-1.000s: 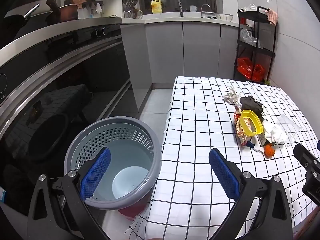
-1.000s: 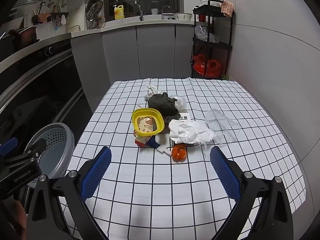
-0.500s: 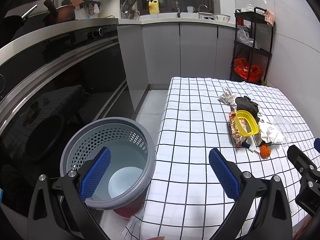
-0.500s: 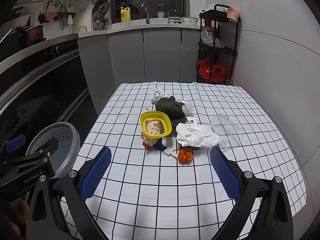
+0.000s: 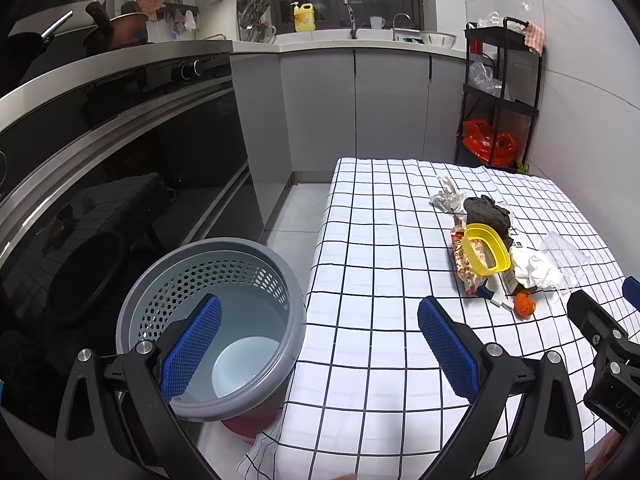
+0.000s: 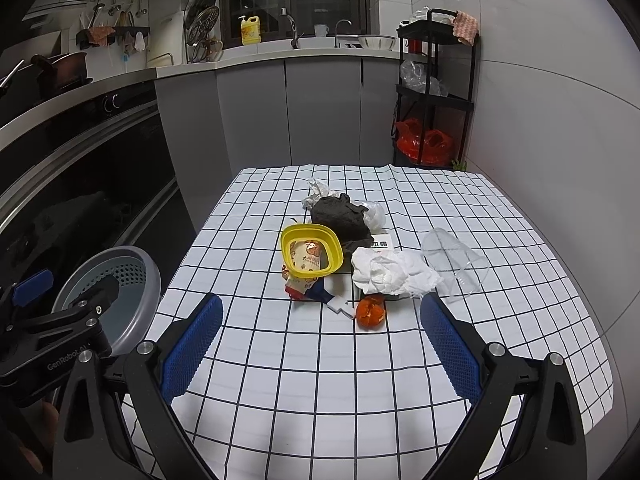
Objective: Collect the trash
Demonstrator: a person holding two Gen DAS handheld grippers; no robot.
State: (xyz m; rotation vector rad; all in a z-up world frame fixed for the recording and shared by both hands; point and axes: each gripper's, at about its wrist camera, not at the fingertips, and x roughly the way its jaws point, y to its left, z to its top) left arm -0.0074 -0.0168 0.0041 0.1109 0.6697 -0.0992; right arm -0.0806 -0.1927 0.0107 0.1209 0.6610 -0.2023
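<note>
Both grippers empty, jaws spread wide. Left gripper (image 5: 318,340) hangs over the near left edge of the desk (image 5: 360,248), one blue pad above the grey bin (image 5: 208,328), the other above the checked cloth. Bin stands on the floor just beside the desk's left side, perforated wall, a pale round disc at the bottom, otherwise nothing in it. Right gripper (image 6: 318,340) hovers over the near part of the desk, released, pointing at the trash pile in the middle of the cloth. Pile: yellow lid ring (image 6: 312,252) lying on a printed snack wrapper (image 6: 302,276), dark crumpled cloth (image 6: 342,218) just behind and touching the ring, crumpled white tissue (image 6: 390,272) to the right of the ring, clear plastic cup (image 6: 454,266) on its side right of the tissue, orange peel (image 6: 370,312) nearest the gripper, just in front of the tissue. Small crumpled foil scrap (image 6: 316,192) at the far end of the pile. Flat white card with dark print (image 6: 380,242) partly under the dark cloth and tissue. All trash on the desk, none in the bin, nothing touching either gripper. Black shelf rack (image 6: 436,88) with red bags by the far wall; grey cabinets and sink behind.
</note>
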